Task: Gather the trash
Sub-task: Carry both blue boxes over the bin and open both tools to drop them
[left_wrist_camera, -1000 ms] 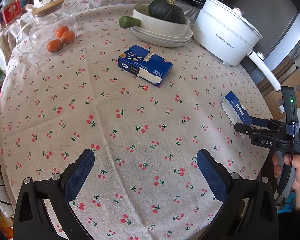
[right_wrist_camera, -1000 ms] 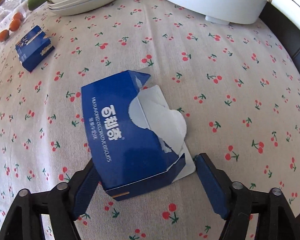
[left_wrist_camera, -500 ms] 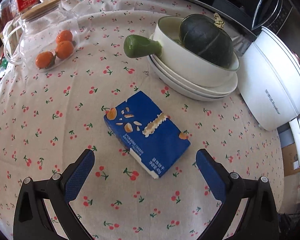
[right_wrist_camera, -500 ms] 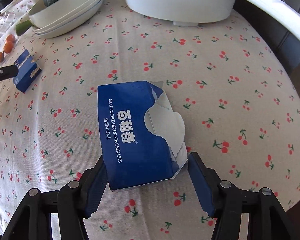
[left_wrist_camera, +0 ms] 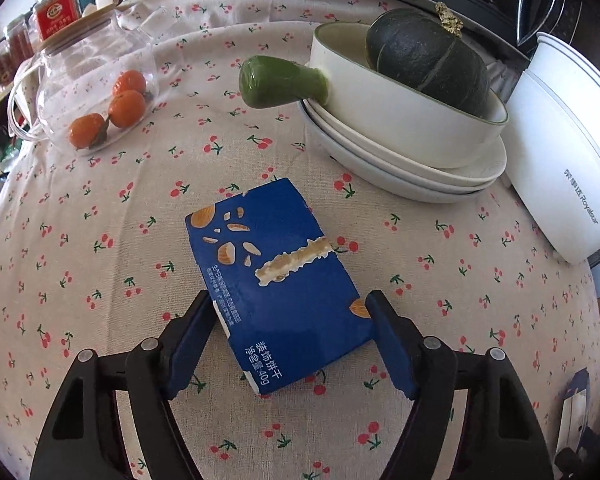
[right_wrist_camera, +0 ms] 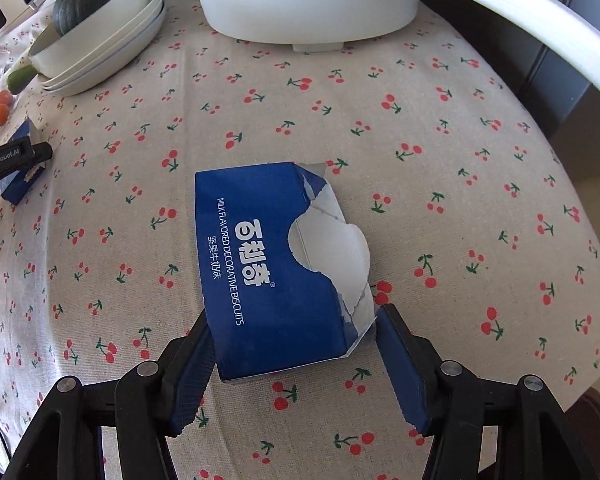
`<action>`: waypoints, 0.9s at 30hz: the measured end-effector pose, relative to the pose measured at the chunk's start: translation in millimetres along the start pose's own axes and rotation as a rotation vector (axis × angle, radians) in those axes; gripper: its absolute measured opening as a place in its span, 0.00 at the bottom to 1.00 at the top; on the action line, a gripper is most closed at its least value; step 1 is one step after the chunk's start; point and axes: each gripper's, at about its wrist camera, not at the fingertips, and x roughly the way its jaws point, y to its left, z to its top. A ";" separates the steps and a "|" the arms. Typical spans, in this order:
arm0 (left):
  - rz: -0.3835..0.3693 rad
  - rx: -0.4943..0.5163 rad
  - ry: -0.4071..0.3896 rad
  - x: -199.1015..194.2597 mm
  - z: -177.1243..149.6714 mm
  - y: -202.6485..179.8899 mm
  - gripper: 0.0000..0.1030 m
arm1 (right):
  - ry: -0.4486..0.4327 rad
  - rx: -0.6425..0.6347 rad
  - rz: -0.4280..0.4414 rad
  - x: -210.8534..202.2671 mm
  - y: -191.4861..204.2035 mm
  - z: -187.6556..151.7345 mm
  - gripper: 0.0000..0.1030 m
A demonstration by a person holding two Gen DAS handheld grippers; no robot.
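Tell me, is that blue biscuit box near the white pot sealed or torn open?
Torn open: the blue biscuit box has a ragged flap showing its pale inside.

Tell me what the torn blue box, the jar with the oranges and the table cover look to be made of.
Torn blue box: thin printed cardboard, slightly glossy; the ripped edge shows a pale grey inner face.
Jar: clear glass by its look, though clear plastic is possible; the oranges show through its wall.
Table cover: woven cloth, matte, cherry print; it wrinkles and drapes at the edge.
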 end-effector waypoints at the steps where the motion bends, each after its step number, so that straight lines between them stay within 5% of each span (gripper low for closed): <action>1: -0.033 0.006 0.010 -3.2 -2.1 3.3 0.72 | -0.005 0.000 0.001 -3.1 -0.2 -1.2 0.65; 12: -0.155 0.142 0.067 -64.4 -56.1 16.6 0.68 | -0.039 0.037 0.026 -43.5 -1.1 -30.6 0.65; 27: -0.332 0.253 0.032 -143.9 -116.7 5.2 0.68 | -0.097 0.112 0.014 -95.6 -22.9 -82.0 0.65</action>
